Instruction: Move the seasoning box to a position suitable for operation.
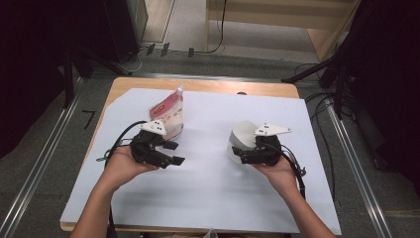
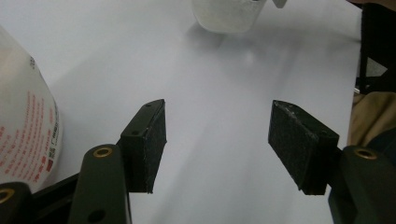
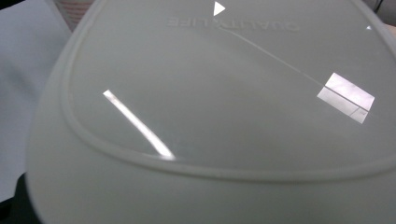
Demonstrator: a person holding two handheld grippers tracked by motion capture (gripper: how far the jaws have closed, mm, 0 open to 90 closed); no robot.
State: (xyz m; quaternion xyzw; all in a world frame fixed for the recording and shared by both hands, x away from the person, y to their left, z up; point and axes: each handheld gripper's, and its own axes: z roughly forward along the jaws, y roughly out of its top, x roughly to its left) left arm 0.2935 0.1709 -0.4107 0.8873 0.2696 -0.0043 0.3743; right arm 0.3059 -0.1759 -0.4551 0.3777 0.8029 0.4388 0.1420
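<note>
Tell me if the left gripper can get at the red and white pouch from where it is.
Probably yes. The left gripper has its jaws wide apart, and the red and white printed plastic pouch stands right beside it on the white sheet, nothing between them.

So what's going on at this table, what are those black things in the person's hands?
A person holds a two-jaw gripper in each hand over a white sheet on the table. The left gripper is open, holding nothing, beside a red-and-white printed pouch. The right gripper is at a whitish plastic container; whether its jaws have gripped it can't be told.
</note>
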